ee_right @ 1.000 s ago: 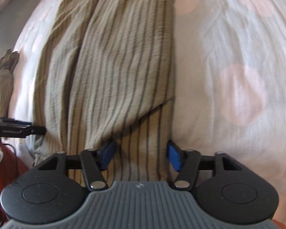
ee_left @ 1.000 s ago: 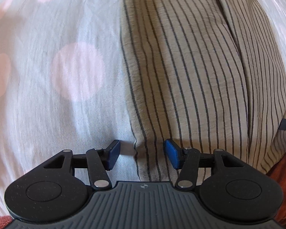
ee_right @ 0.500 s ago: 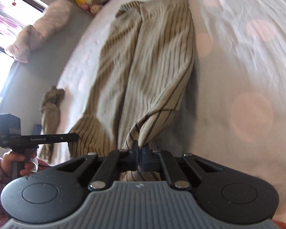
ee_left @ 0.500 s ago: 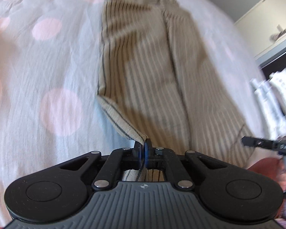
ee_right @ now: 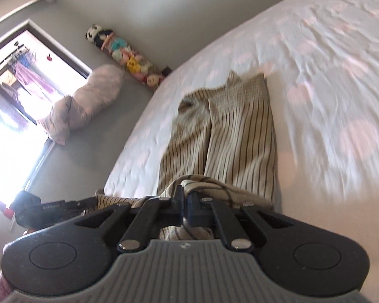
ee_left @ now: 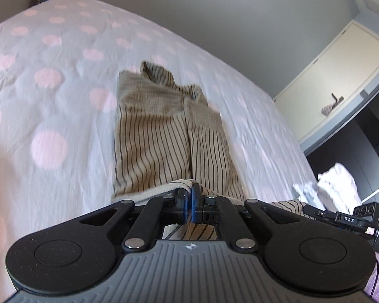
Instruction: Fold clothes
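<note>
Beige trousers with dark pinstripes lie lengthwise on the bed, waistband at the far end; they also show in the right wrist view. My left gripper is shut on the near hem of one leg and holds it lifted off the bed. My right gripper is shut on the near hem of the other leg, also lifted. The cloth bunches over both sets of fingers. The right gripper shows at the right edge of the left wrist view; the left gripper shows at the left of the right wrist view.
The bed has a white sheet with pink dots. A grey wall and cream wardrobe door stand behind. White clothes lie at the right. A window, a pink cushion and a soft-toy row sit left of the bed.
Both grippers went from open over the hems to shut on them, then rose and tilted up, lifting the leg ends so the far waistband and room came into view.
</note>
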Demonstrator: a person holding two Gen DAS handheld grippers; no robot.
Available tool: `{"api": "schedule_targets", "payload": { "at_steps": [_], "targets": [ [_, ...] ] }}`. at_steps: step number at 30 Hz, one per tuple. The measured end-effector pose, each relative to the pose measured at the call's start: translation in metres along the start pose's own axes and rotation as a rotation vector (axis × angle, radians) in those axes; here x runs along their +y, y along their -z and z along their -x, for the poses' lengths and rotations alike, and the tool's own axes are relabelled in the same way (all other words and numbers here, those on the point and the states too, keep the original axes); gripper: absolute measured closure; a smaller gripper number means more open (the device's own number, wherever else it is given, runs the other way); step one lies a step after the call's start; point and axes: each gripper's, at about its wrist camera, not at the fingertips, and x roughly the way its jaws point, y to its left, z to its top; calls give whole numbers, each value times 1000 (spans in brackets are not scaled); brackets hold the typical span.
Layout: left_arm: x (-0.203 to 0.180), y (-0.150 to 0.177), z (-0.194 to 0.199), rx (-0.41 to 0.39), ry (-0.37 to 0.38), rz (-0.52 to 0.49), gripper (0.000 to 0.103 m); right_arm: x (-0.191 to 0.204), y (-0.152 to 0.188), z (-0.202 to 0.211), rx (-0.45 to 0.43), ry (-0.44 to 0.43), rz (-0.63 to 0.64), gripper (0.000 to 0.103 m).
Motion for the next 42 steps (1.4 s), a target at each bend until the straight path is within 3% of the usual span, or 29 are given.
{"api": "schedule_targets", "payload": {
  "at_steps": [6,16,22,28,31,33,37,42],
  "targets": [
    [22,-40,-35,-24,-43,16,102,-12,-40,-47,-41,52,33,100],
    [58,-84,-130,16,-132,8,103,-56,-77,-144,6,185,107,100],
    [86,-82,-176,65,-170,28,103,-86,-74,-183,64,235,125,100],
    [93,-73,-193,93,-214,23,103,-95,-64,-199,111,277,129,98],
    [85,-71,-180,63,-220,10,100,-85,-65,-189,87,293,145,89],
    [76,-71,-166,38,-228,-9,91,-74,-65,-176,55,306,177,74],
    [51,-58,-135,1,-255,-118,88,-41,-55,-148,20,317,294,68],
    [13,-24,-112,17,-308,-284,80,0,-20,-119,25,331,461,48]
  ]
}}
